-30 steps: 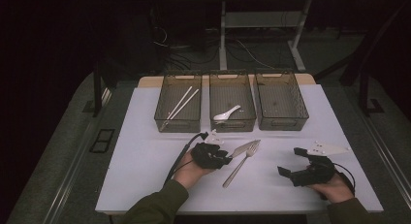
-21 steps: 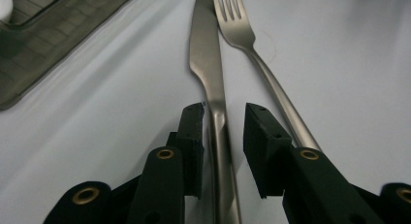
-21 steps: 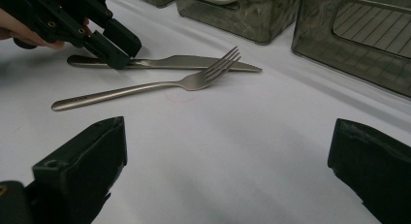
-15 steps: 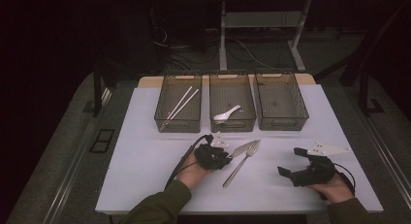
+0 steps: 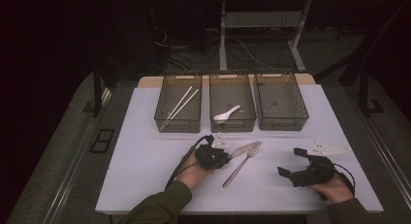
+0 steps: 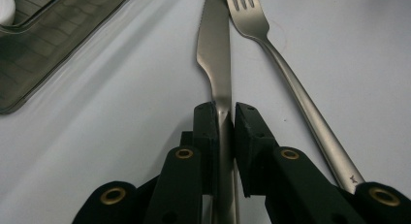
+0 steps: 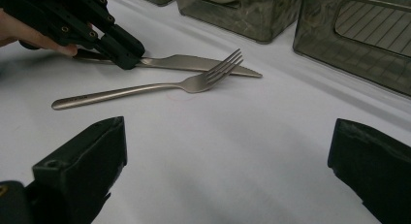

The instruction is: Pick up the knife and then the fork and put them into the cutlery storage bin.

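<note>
- Your left gripper has just been closing its black jaws, and they now pinch the handle of the knife, which lies flat on the white bench in front of the middle bin.
- The knife is smooth brushed steel with a long tapering blade; its handle end is hidden behind the jaws in the left gripper view.
- Just right of it lies the fork, the same matt steel, with a slim rounded handle; in the right gripper view its 4 tines rest across the knife blade.
- Your right gripper rests on the bench at the near right, well apart from the cutlery, its jaws spread wide with nothing between them.
- 3 bins of smoky translucent plastic stand side by side at the far edge: the left bin holds 2 pale chopsticks, the middle bin a white spoon.
- The right bin is dim, and its contents are hard to make out.
- The gripper jaws look hard and blocky, with brass-ringed holes along the arms.
</note>
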Demonstrator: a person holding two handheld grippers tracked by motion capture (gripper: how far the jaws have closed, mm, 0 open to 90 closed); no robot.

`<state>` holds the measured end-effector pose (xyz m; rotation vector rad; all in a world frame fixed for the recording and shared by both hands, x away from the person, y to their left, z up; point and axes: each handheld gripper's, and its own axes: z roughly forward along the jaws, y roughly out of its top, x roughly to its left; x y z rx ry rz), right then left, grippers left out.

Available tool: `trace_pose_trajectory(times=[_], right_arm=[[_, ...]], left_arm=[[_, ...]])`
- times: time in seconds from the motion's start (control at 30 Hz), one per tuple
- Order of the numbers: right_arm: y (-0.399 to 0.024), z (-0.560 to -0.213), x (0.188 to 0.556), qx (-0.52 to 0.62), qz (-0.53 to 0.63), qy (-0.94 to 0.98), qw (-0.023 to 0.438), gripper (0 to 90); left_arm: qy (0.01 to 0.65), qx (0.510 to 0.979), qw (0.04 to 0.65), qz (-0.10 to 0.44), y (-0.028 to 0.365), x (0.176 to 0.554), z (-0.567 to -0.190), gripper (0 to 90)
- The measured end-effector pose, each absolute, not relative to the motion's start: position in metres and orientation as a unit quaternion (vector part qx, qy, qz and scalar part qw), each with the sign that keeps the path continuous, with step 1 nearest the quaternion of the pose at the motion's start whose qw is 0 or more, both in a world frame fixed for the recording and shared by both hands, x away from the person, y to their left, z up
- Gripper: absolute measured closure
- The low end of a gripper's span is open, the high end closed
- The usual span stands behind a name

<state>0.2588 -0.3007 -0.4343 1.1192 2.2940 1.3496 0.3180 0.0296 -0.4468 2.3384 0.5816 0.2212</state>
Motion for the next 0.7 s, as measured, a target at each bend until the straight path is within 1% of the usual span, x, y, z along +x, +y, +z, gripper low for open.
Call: trace_pose_trajectory(times=[0.33,0.7], right_arm=[[-0.301,-0.434,0.259,0.387,0.464,0.787,0.125,0.5],[-0.301,-0.434,0.259,0.387,0.464,0.787,0.124,0.5]], left_arm=[[0.225,0.904,0.355,0.081,0.033,0.319,-0.444,79.3],[0.229,0.891,0.384,0.08,0.044,0.319,-0.432,79.3]])
